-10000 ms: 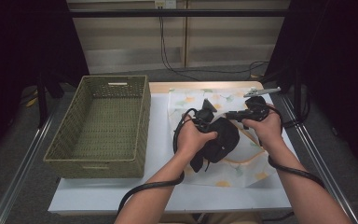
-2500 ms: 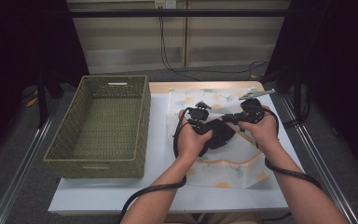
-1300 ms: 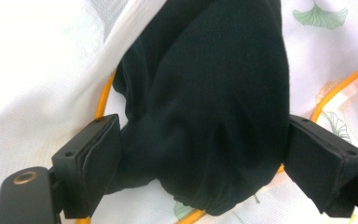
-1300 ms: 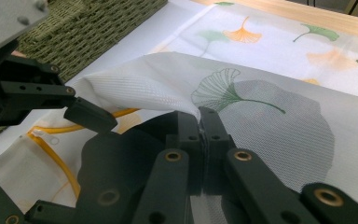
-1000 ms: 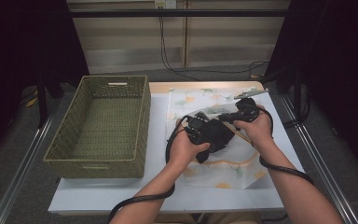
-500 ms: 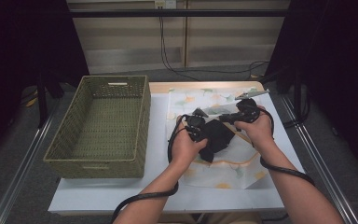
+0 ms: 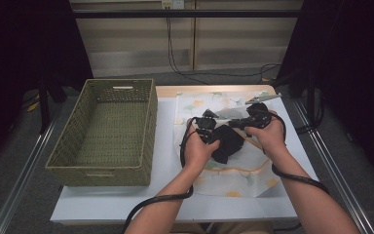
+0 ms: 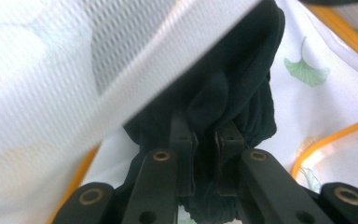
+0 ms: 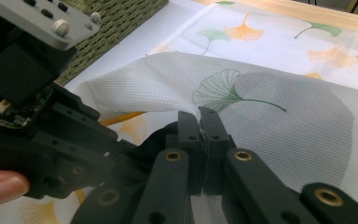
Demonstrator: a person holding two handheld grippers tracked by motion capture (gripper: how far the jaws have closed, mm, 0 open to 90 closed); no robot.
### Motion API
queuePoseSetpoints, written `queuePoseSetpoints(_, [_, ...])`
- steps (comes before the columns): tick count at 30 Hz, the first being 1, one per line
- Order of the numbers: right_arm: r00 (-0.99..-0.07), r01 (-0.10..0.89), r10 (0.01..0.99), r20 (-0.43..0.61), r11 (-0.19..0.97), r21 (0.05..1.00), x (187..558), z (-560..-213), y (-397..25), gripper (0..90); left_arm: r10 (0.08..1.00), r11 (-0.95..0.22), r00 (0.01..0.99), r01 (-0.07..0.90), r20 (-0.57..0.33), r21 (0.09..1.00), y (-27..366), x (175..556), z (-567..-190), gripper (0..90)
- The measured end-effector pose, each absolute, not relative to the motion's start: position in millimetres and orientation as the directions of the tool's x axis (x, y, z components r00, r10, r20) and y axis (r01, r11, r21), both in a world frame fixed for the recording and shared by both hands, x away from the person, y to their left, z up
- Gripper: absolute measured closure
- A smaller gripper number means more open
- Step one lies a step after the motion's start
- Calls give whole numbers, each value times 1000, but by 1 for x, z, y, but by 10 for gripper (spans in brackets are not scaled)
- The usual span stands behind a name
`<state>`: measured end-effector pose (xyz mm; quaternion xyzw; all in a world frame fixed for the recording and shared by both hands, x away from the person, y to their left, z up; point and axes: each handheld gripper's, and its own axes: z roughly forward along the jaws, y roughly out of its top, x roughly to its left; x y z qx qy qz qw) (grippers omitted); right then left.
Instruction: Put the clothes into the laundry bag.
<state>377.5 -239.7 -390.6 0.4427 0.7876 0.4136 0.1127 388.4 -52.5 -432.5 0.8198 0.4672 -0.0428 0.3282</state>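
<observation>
High view: crumpled black cloth [image 7: 227,143] on white ginkgo-print mesh bag [image 7: 233,170] beside woven green basket [image 7: 108,127]; left gripper view: left gripper [image 8: 204,140] pinching the cloth under the bag's flap; right gripper view: right gripper [image 9: 199,122] clamped on the mesh edge.

This looks like a lab recording booth rather than a home. A plain white rectangular table [image 7: 126,204] stands on grey carpet between metal floor rails [image 7: 17,187], hemmed by black curtains [image 7: 24,53]. Black cables [image 7: 173,46] hang down a pale panelled back wall [image 7: 136,41] from a socket.
</observation>
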Motion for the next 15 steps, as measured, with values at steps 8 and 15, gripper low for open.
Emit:
queuePoseSetpoints(8, [-584, 603, 790, 187, 268, 751, 377, -391, -240, 900, 734, -339, 572, 776, -366, 532, -53, 394, -435, 789])
queuePoseSetpoints(15, [-584, 604, 790, 185, 271, 750, 377, -391, -240, 900, 709, -360, 590, 773, -385, 522, -51, 391, -430, 643])
